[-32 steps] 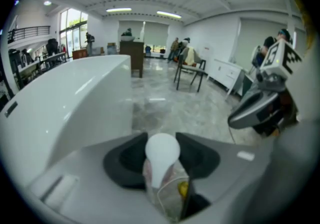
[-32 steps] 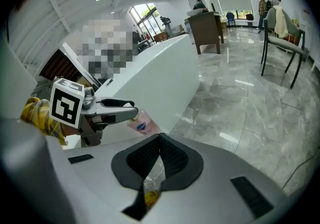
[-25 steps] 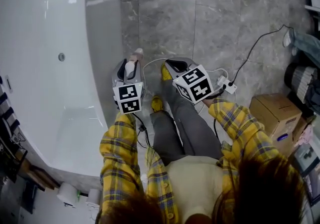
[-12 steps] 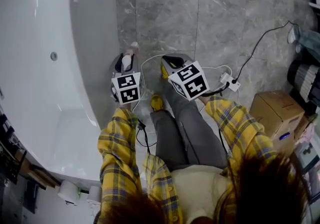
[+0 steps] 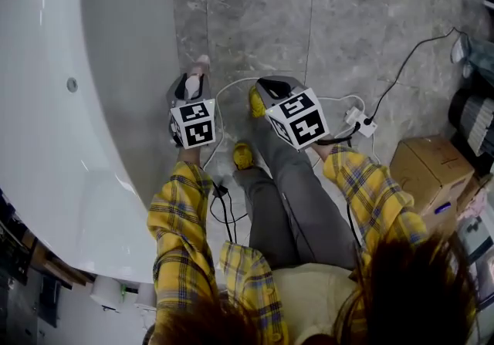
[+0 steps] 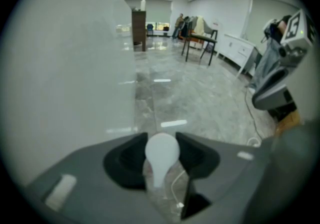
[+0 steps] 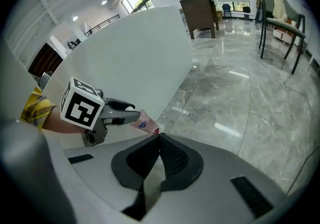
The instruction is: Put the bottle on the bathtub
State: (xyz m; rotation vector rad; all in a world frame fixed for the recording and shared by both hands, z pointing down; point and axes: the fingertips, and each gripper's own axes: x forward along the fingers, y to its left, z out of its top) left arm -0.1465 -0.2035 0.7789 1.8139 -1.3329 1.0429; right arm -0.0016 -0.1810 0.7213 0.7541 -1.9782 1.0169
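My left gripper [image 5: 193, 84] is shut on a small bottle [image 5: 200, 67] with a white cap and a pinkish body. It is held over the grey floor, just beside the outer wall of the white bathtub [image 5: 93, 50]. In the left gripper view the white cap [image 6: 161, 152] fills the gap between the jaws, with the bathtub wall [image 6: 65, 67] on the left. The right gripper [image 5: 272, 92] hangs to the right, shut with nothing in it. In the right gripper view its pads [image 7: 170, 155] meet, and beyond them are the left gripper [image 7: 117, 113], the bottle [image 7: 145, 124] and the bathtub [image 7: 140, 52].
A cardboard box [image 5: 428, 170] stands on the floor at the right. A white power strip [image 5: 356, 123] with black and white cables lies near the person's yellow shoes [image 5: 242, 157]. Paper rolls [image 5: 106, 297] sit by the tub's near end. A table and chairs [image 6: 200, 42] stand far off.
The head view has drifted, so the tub sits further left. The left gripper, still holding the bottle, has edged slightly up and left. The right gripper is much as before.
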